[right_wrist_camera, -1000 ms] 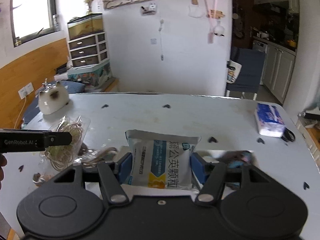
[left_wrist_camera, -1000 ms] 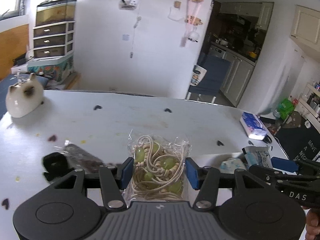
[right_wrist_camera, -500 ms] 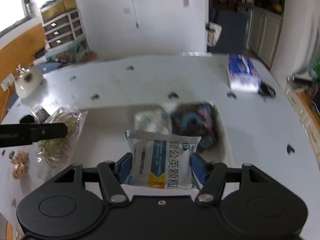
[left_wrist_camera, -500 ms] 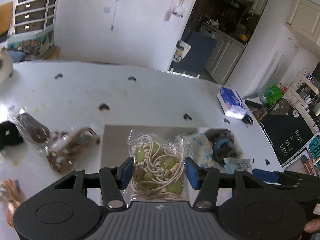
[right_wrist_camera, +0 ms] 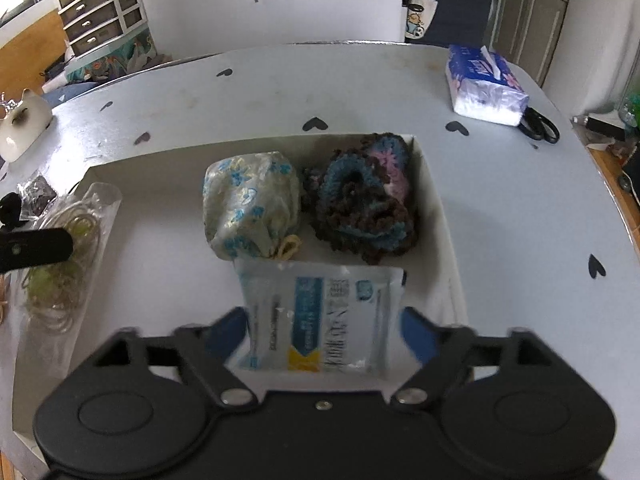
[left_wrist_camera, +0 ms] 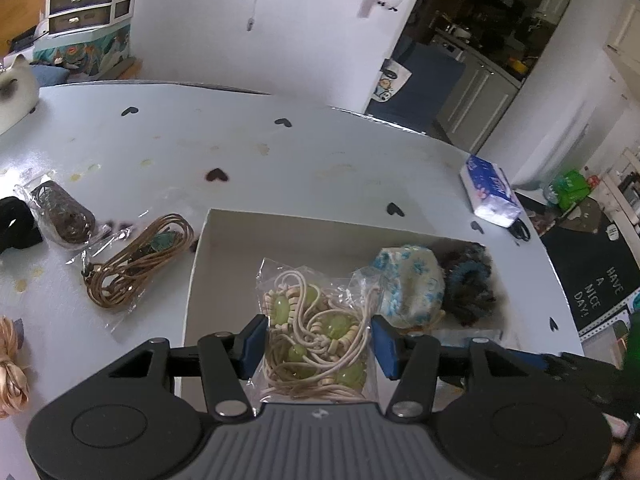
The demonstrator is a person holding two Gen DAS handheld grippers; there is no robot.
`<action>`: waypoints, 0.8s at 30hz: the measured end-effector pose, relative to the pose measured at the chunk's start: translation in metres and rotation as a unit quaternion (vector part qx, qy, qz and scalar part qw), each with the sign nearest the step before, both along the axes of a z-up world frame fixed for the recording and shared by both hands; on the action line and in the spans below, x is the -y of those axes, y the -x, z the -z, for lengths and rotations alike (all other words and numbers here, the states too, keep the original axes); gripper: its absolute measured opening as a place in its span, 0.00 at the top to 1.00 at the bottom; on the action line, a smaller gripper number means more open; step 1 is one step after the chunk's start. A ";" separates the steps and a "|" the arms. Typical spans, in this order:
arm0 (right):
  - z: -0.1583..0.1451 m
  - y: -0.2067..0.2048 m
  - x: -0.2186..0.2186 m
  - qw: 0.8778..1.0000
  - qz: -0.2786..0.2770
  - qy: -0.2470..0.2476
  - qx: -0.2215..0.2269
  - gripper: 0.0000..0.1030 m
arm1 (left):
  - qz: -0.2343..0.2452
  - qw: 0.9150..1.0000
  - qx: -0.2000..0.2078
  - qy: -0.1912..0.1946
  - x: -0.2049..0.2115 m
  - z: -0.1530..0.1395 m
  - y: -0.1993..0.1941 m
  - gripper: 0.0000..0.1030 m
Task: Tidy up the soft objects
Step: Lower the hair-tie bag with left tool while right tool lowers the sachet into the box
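Note:
My left gripper [left_wrist_camera: 318, 340] is shut on a clear bag of cream hair ties with green beads [left_wrist_camera: 316, 332], held over the near left part of the white box [left_wrist_camera: 280, 232]. In the right wrist view that bag [right_wrist_camera: 68, 264] hangs at the box's left wall. The jaws of my right gripper [right_wrist_camera: 322, 328] are opening around a white and blue sachet [right_wrist_camera: 320, 316]; the pads stand clear of its edges and it lies blurred in the box [right_wrist_camera: 160, 248]. Behind it sit a floral cloth pouch [right_wrist_camera: 252, 204] and a dark crochet scrunchie [right_wrist_camera: 364, 204].
Left of the box lie a bagged brown cord [left_wrist_camera: 136, 264], a bag of dark ties [left_wrist_camera: 64, 212], a black band [left_wrist_camera: 16, 228] and a peach fabric flower [left_wrist_camera: 10, 372]. A tissue pack [right_wrist_camera: 484, 84] and scissors [right_wrist_camera: 540, 126] sit far right, a cat figurine [right_wrist_camera: 20, 126] far left.
Both grippers have come forward and down over the white box. The right jaws have spread and the sachet has slipped from between the pads into the box. The left grip is unchanged.

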State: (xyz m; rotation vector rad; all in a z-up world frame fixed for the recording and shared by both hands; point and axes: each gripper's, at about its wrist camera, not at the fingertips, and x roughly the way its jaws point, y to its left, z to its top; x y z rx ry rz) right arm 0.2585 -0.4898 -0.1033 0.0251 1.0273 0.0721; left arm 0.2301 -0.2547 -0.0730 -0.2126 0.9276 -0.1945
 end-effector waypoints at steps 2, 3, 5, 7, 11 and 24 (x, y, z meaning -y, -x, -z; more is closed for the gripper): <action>-0.005 0.001 0.000 1.000 -0.007 0.000 0.009 0.09 | -0.004 1.000 -0.003 -0.002 -0.001 0.002 -0.007 0.46; -0.007 0.000 0.000 1.000 -0.009 -0.001 0.011 0.09 | -0.004 1.000 -0.004 -0.004 0.000 0.003 -0.010 0.46; -0.010 0.000 0.003 1.000 -0.007 -0.007 0.012 0.09 | -0.004 1.000 -0.007 -0.006 0.001 0.006 -0.019 0.46; -0.013 0.000 0.008 1.000 -0.006 -0.013 0.013 0.10 | -0.003 1.000 -0.010 -0.007 0.004 0.010 -0.029 0.46; -0.021 0.002 0.013 0.999 -0.014 -0.026 0.017 0.20 | -0.003 1.000 -0.018 -0.009 0.010 0.020 -0.049 0.46; -0.002 -0.004 -0.008 0.995 -0.088 -0.038 -0.036 0.57 | 0.000 0.997 -0.069 0.016 0.035 0.055 -0.095 0.45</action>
